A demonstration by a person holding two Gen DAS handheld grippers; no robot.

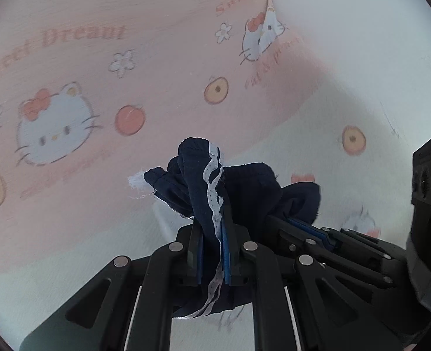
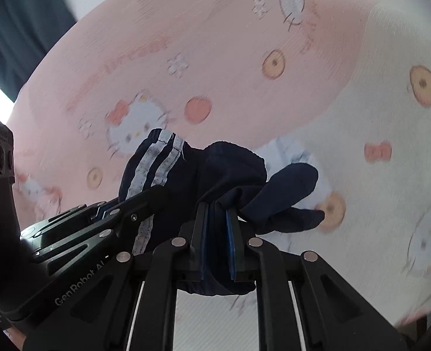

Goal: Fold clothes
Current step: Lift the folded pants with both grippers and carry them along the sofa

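Blur smears the cartoon-cat sheet (image 1: 98, 67) under me, so its pink lettering is hard to read, and I cannot tell how much of the navy garment (image 1: 244, 187) hangs below my tongs, since their black frames cut it off. My left gripper (image 1: 212, 251) is clamped on a bunched fold with white stripe trim. My right gripper (image 2: 216, 248) is pinched tight on plain navy cloth of the same piece. Both hold it lifted above the sheet, close side by side, each showing at the edge of the other's view.
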